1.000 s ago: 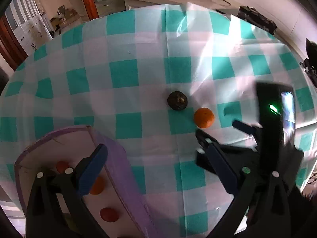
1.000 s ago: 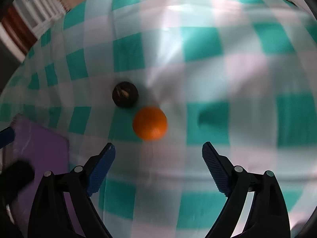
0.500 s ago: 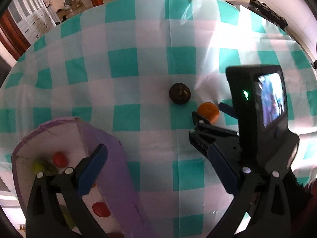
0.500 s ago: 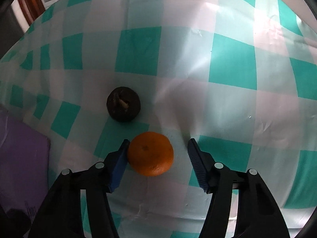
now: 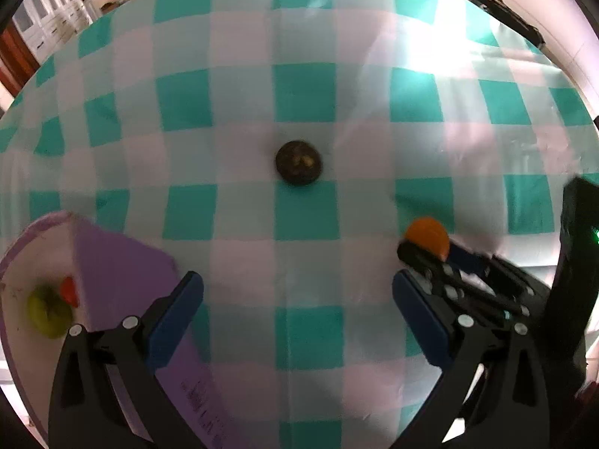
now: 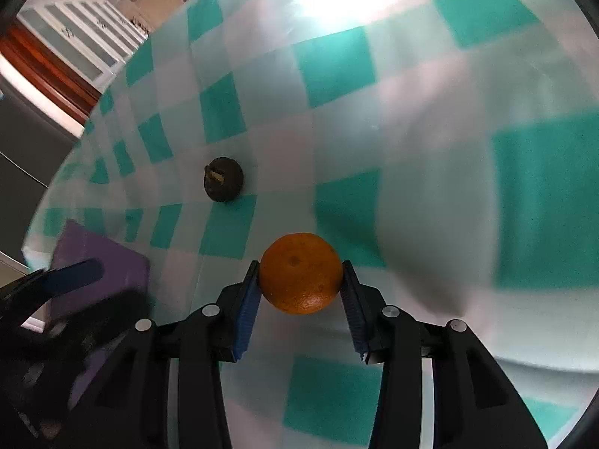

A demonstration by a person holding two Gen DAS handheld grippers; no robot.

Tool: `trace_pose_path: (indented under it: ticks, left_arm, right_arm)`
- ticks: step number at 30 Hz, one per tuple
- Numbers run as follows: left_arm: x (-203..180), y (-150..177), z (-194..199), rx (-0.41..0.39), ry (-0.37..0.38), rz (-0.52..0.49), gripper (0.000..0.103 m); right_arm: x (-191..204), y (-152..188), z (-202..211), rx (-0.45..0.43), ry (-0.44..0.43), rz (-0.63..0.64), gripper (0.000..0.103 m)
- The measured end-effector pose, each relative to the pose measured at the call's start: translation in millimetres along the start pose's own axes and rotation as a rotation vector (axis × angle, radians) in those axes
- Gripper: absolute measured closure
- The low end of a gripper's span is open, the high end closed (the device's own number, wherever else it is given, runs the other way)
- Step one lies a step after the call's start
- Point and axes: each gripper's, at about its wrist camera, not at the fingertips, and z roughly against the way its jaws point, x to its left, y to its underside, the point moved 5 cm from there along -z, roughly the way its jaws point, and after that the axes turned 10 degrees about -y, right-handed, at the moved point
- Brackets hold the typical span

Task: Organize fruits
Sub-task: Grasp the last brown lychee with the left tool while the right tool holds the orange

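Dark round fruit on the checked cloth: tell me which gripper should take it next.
Left, probably. The left gripper stands open and empty, with the dark fruit straight ahead of it. The right gripper is closing on the orange.

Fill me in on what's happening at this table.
A person is sorting fruit with a hand-held gripper in each hand. The right gripper is closing its jaws on an orange, with both pads against it. The left gripper is open and holds nothing, poised beside a purple box that has a few fruits in it. A dark round fruit sits alone on the checked tablecloth.
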Motion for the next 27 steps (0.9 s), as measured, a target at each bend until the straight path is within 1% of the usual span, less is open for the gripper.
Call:
trace_pose_path:
  ticks: [1,2,4,9,11,12,14,15,16,17,20,22,24,25,27]
  left_arm:
    - [-5,-1,-3,0.016,0.032,0.004,0.002]
    - [-7,-2,-5,0.025,0.038,0.012,0.002]
    - [-10,-7,-13,0.036,0.030,0.028,0.002]
    - [-20,-34,-37,-0.002,-0.016,-0.028,0.002]
    - [-21,-47,-47,-0.031,-0.012,-0.019,0.008]
    - [-20,-54,-55,-0.032,-0.006,-0.011,0.011]
    - [-17,-64,-72,-0.006,0.007,0.024,0.027]
    - [-15,-66,-78,0.005,0.014,0.041,0.031]
    - [-13,-67,-83,0.014,0.021,0.057,0.038]
    - [-10,-68,-89,0.024,0.020,0.075,0.041]
    - [-7,-67,-91,-0.002,0.016,0.082,0.041]
    - [-9,-64,-91,-0.029,0.007,0.059,0.042]
    - [-11,-62,-90,-0.049,-0.001,0.039,0.050]
    - [-16,-56,-84,-0.058,-0.002,0.029,0.061]
    - [-18,-53,-83,-0.057,0.003,0.013,0.061]
  right_arm:
    - [-3,2,3,0.001,0.006,0.002,0.061]
    - [-7,4,6,0.000,0.016,0.004,0.061]
    - [-16,6,13,-0.005,0.035,0.019,0.061]
    - [-21,21,27,-0.001,0.077,0.078,0.061]
    - [-21,24,27,-0.001,0.089,0.094,0.061]
    - [-25,23,31,-0.002,0.088,0.092,0.061]
    - [-24,23,30,-0.003,0.089,0.094,0.061]
    - [-24,24,30,-0.002,0.091,0.099,0.061]
    - [-24,24,30,-0.001,0.095,0.107,0.061]
    - [-23,25,29,-0.001,0.098,0.115,0.061]
    - [-22,25,28,-0.005,0.095,0.116,0.061]
    - [-16,25,23,-0.008,0.097,0.116,0.061]
    - [-13,25,22,-0.012,0.100,0.118,0.061]
    - [-11,26,21,-0.013,0.101,0.119,0.061]
    - [-10,27,21,-0.012,0.103,0.123,0.061]
